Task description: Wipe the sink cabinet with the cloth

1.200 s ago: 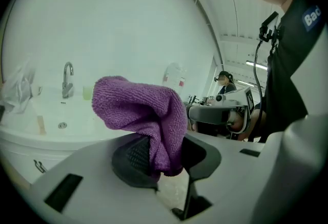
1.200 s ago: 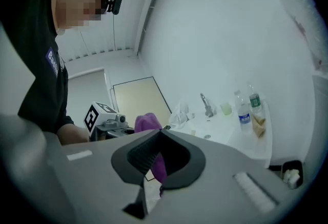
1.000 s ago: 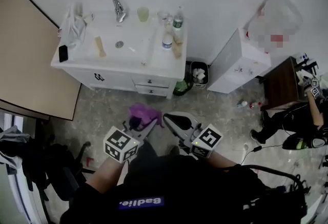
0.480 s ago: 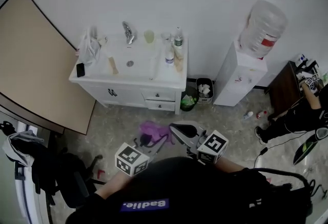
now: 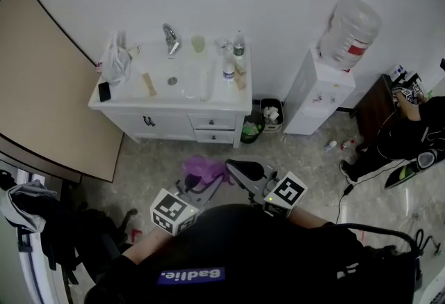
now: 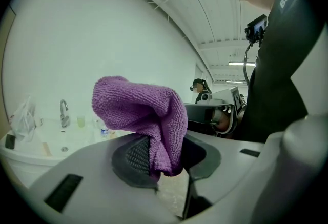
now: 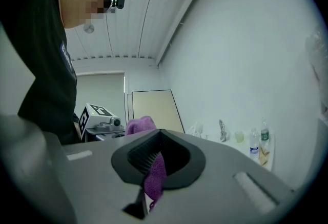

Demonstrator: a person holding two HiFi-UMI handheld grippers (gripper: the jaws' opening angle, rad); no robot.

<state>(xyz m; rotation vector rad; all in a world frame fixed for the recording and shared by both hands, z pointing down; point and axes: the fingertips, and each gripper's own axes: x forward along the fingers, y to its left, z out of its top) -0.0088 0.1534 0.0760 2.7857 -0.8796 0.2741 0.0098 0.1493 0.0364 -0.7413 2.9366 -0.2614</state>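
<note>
The white sink cabinet stands against the far wall, with a basin and a faucet on top. A purple cloth is held over the floor well short of it. My left gripper is shut on the cloth, which bunches up above the jaws of this gripper. My right gripper meets it from the right and is shut on a hanging strip of the same cloth. In the right gripper view the cabinet top shows far off.
On the cabinet top are bottles, a cup, a plastic bag and a phone. A small bin and a water dispenser stand to its right. A brown panel leans at the left. Another person sits at far right.
The head view has pulled back, so the cabinet looks smaller and a little further right. Both grippers stay together on the cloth, slightly lower in the view.
</note>
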